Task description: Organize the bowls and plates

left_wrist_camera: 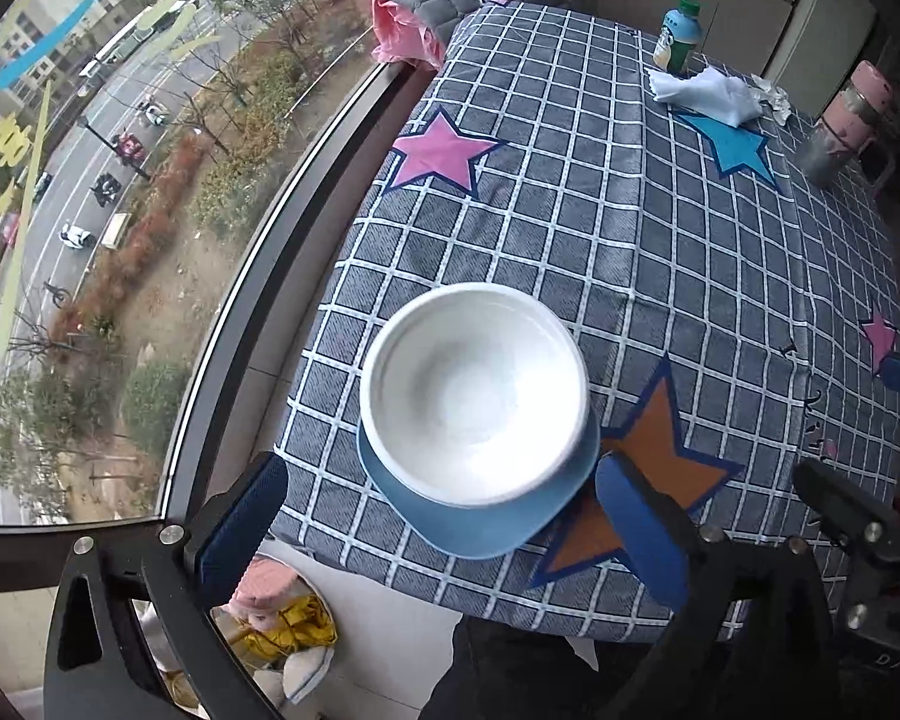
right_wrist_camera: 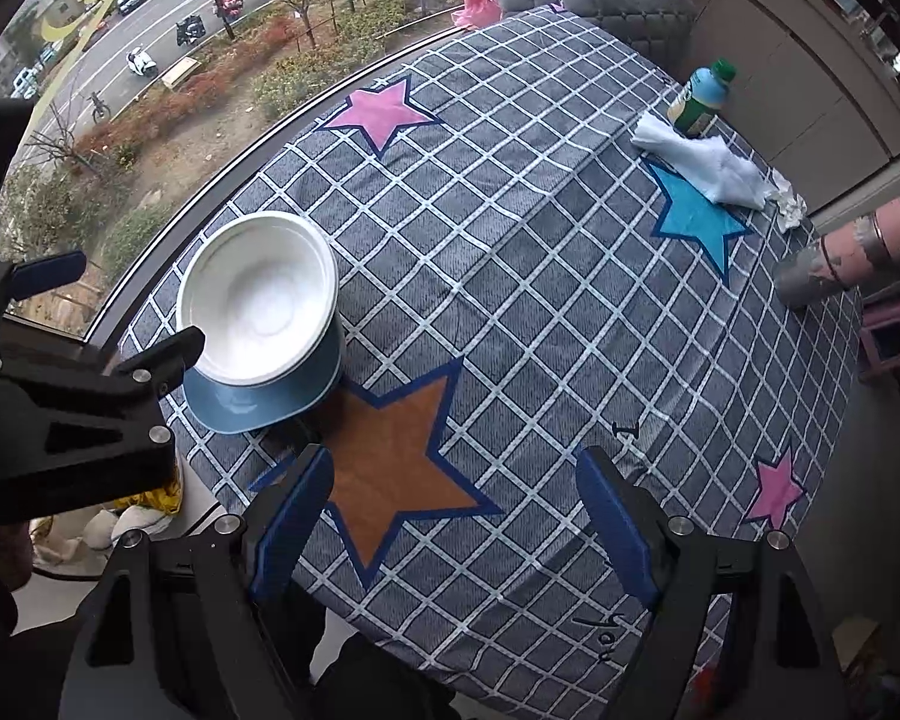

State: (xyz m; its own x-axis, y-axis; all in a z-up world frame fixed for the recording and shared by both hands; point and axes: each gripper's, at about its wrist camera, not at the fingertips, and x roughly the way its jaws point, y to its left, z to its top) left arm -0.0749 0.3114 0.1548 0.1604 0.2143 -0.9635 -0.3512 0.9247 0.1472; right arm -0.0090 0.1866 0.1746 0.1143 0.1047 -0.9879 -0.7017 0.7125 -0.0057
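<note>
- White bowl (left_wrist_camera: 474, 393): sits upright inside/on top of the blue plate (left_wrist_camera: 480, 516), near the table edge on the window side. Bowl empty, as far as visible.
- Blue plate: lies flat on the checked tablecloth (left_wrist_camera: 630, 228), just beside the orange star (right_wrist_camera: 390, 462); part of its rim shows below the bowl, the rest is hidden under it.
- Left gripper (left_wrist_camera: 444, 522): jaws wide apart, nothing between the pads. Stack lies below and between the fingers in the left wrist view, but no pad touches it.
- Right gripper (right_wrist_camera: 450, 534): jaws apart, empty, above the orange star; bowl-plate stack to its left, clear of both fingers.
- Left gripper also shows in the right wrist view (right_wrist_camera: 108, 312), one fingertip overlapping the bowl rim in the picture; contact can't be told from there.
- Progress (judgement): bowl nested on plate w/ both grippers free suggests the stacking step is done. No other plates or bowls in view, so probably little or nothing left.
- Non-task items at far end of table: green-cap bottle (left_wrist_camera: 678, 36), white cloth (left_wrist_camera: 708, 96), pink-grey flask (left_wrist_camera: 840, 126). All well apart from the stack.
</note>
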